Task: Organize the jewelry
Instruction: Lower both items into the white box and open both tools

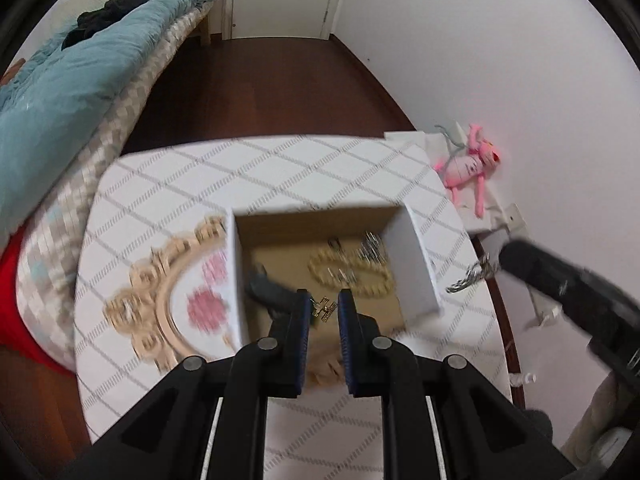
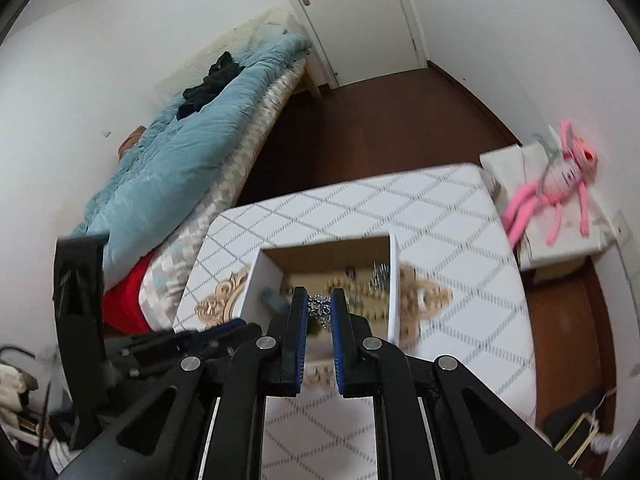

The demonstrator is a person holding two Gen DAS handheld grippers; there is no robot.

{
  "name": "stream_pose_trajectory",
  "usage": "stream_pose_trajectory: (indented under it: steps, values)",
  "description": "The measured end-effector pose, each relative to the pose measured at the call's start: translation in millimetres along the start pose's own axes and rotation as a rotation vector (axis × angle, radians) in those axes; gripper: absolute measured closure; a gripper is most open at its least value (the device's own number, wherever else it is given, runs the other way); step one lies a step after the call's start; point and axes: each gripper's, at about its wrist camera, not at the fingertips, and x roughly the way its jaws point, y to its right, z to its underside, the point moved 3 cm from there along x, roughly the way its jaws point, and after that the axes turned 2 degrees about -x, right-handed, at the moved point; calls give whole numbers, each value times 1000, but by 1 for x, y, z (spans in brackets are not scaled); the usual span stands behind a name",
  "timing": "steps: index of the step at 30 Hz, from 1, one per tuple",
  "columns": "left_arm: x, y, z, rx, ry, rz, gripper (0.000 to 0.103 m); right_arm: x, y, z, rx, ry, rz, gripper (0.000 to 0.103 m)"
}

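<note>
An open white box with a brown inside stands on the checked table. In it lie a gold bead necklace, a dark grey item and small silver pieces. My left gripper hangs over the box, shut on a small gold piece of jewelry. My right gripper is shut on a silver chain above the box; in the left wrist view the chain dangles right of the box.
An ornate gold-framed tray lies under the box. A bed with a teal quilt stands on the left. A pink plush toy lies on a white stand at the right. Dark wood floor lies beyond the table.
</note>
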Motion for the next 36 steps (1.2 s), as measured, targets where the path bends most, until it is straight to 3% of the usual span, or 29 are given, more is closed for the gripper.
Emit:
stream_pose_trajectory:
  steps: [5,12,15,16,17,19,22,24,25,26,28,29,36]
  values:
    - [22,-15,-31,-10,-51,-16,91,48,8,-20,-2,-102,14,91]
    - [52,-28,-47,-7,-150,-84,89,93,21,-19,13,-235,27,90]
    - [55,-37,-49,-35,-162,-105,77,100,23,-17,-20,-264,78,90]
    - [54,-39,-48,-39,-155,-114,62,102,24,-17,-22,-273,82,89]
    - [52,-40,-48,-43,-146,-122,49,102,25,-16,-23,-279,93,87]
    - [48,-44,-45,-49,-130,-151,39,100,28,-15,-29,-276,119,77]
    - [43,-46,-39,-43,-116,-196,39,97,30,-13,-36,-273,148,61]
    - [38,-47,-33,-42,-96,-222,28,94,31,-11,-54,-271,183,53]
    - [36,-48,-29,-41,-85,-238,13,92,31,-8,-66,-270,210,42]
    - [35,-49,-26,-41,-76,-247,7,90,32,-5,-80,-268,244,26]
    - [32,-50,-17,-40,-60,-261,5,86,33,-1,-102,-258,302,10]
    - [30,-51,-11,-44,-53,-274,0,84,35,2,-111,-253,334,6]
    - [28,-54,19,-73,-42,-294,0,81,42,22,-117,-241,403,0]
